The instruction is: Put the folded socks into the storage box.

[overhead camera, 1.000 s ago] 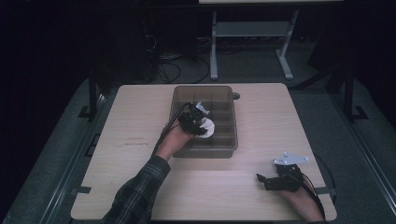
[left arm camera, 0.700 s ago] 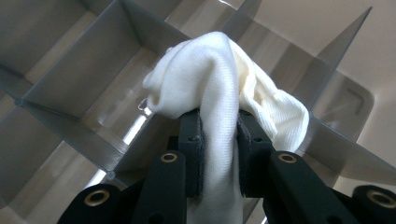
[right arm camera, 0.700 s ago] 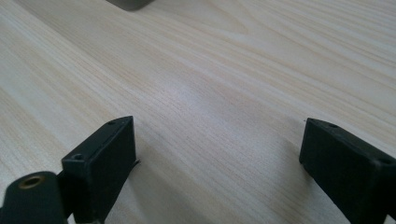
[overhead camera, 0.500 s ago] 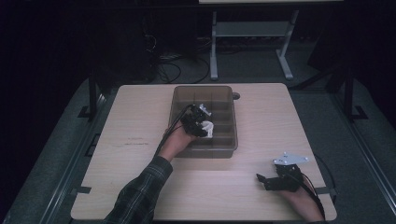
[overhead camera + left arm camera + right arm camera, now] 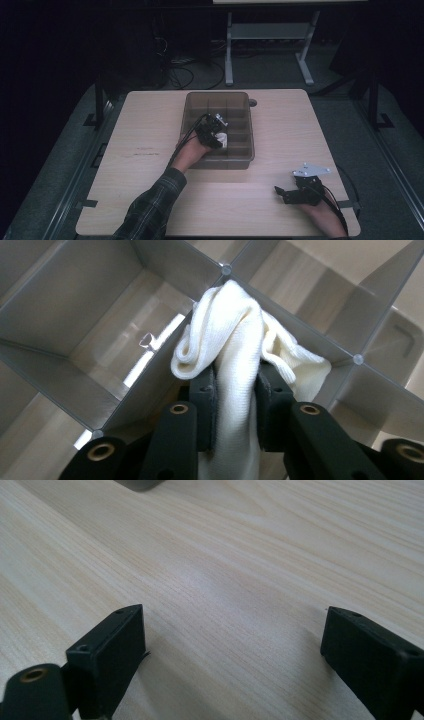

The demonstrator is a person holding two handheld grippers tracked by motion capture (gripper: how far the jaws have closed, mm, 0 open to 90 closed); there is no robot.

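Note:
A white knitted cloth (image 5: pixel 230 335) hangs bunched between the pads of my left gripper (image 5: pixel 235 385), over the crossing dividers of a grey translucent compartment bin (image 5: pixel 75 305). The jaws have just been opening a little, and the pads still press on the cloth between them. In the high view my left gripper (image 5: pixel 215 131) sits inside the bin (image 5: pixel 218 93) at its near middle, with the cloth (image 5: pixel 223 139) showing white below it. My right gripper (image 5: pixel 281 192) rests on the table at the near right. Its jaws (image 5: pixel 232 645) stand wide apart over bare wood.
The bin stands at the far middle of the light wooden table (image 5: pixel 145 130). A small dark round fitting (image 5: pixel 252 103) sits by the bin's far right corner. A corner of the bin (image 5: pixel 140 484) shows at the top of the right gripper view. Beyond the table are cables and a metal stand (image 5: pixel 229 55).
The left hand with the cloth has barely shifted inside the bin. The right gripper has stayed where it was.

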